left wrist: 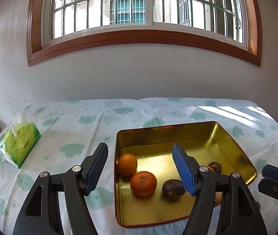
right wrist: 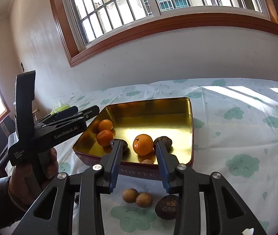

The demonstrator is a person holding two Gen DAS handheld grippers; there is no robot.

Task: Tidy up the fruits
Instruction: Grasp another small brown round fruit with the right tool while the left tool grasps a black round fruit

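Note:
A gold-lined tin holds two oranges, a third orange and two dark wrinkled fruits. A small brown fruit lies against its near wall. My left gripper stands open over the tin's left part, with nothing between its pads. My right gripper is open at the tin's near side. The third orange shows in the gap beyond its tips, untouched. On the cloth before the tin lie two small brown fruits and a dark one.
A green tissue pack lies at the table's far left. The table wears a white cloth with green cloud prints and stands against a wall under a window. A hand holds the left gripper.

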